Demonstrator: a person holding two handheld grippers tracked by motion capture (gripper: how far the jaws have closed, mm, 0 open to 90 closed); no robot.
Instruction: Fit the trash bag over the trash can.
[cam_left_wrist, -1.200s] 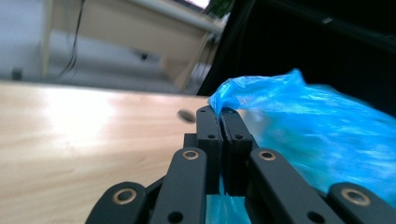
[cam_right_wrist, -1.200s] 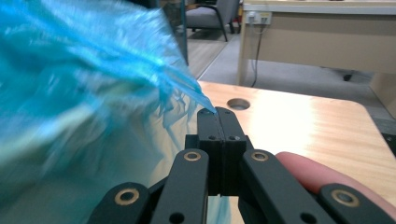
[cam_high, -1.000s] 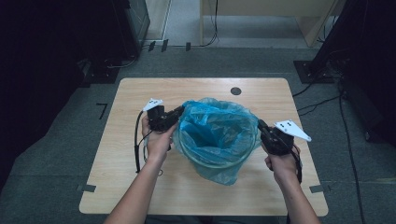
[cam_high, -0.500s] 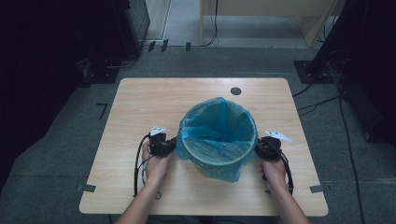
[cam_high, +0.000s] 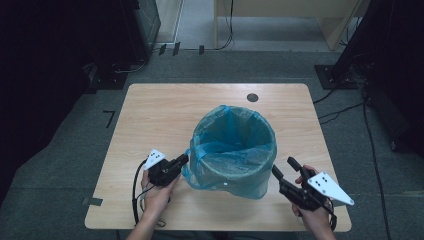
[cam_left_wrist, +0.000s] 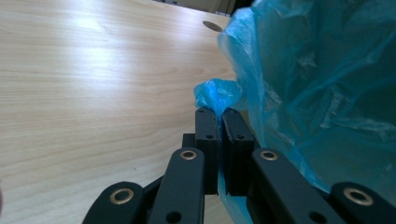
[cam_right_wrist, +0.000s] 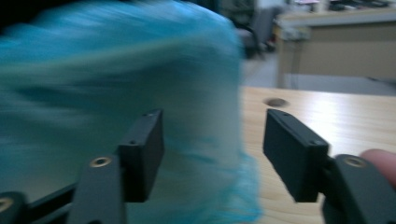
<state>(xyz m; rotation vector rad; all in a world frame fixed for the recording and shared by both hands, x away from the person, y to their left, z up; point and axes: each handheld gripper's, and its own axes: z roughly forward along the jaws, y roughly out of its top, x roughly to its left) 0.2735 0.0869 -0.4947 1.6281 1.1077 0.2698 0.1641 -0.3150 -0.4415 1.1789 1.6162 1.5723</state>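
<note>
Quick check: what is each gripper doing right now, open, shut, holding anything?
Left gripper: shut on a pinch of the blue bag.
Right gripper: open, jaws have just been opening, nothing between them; the bag is beside it.

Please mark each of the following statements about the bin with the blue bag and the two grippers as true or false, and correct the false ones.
1. The left gripper is shut on a fold of the blue bag. True.
2. The right gripper also pinches the bag. False: its jaws have just been opening and stand apart, with nothing pressed between them.
3. The bag lines a round bin that stands upright on the wooden table. True.
4. The bin lies on its side at the far edge of the table. False: it stands upright, nearer the person's side.
5. A dark round hole is in the tabletop beyond the bin. True.
</note>
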